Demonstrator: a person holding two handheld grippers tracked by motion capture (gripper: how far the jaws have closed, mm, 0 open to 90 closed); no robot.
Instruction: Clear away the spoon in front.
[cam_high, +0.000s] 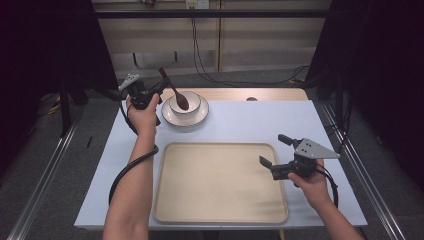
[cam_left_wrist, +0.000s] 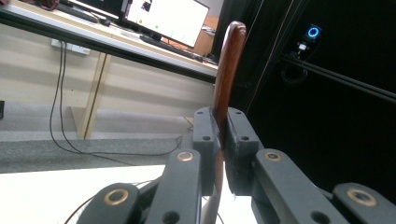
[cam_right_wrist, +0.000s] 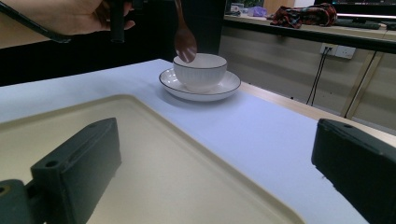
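Observation:
A brown wooden spoon (cam_high: 175, 91) hangs over the white bowl (cam_high: 193, 105), which stands on a white plate (cam_high: 201, 118) at the back left of the table. My left gripper (cam_high: 159, 88) is shut on the spoon's handle (cam_left_wrist: 227, 79), which rises between its jaws. Seen from the right gripper view, the spoon's bowl end (cam_right_wrist: 185, 44) hovers just above the bowl's rim (cam_right_wrist: 200, 63). My right gripper (cam_high: 272, 151) stands open at the right edge of the beige tray (cam_high: 220, 182), with nothing between its jaws.
The tray lies at the table's front centre on a pale blue mat (cam_high: 260, 122). A wooden strip of table (cam_high: 260, 94) runs behind it. Cables (cam_high: 210, 75) trail on the floor beyond, below a desk with a monitor (cam_left_wrist: 168, 21).

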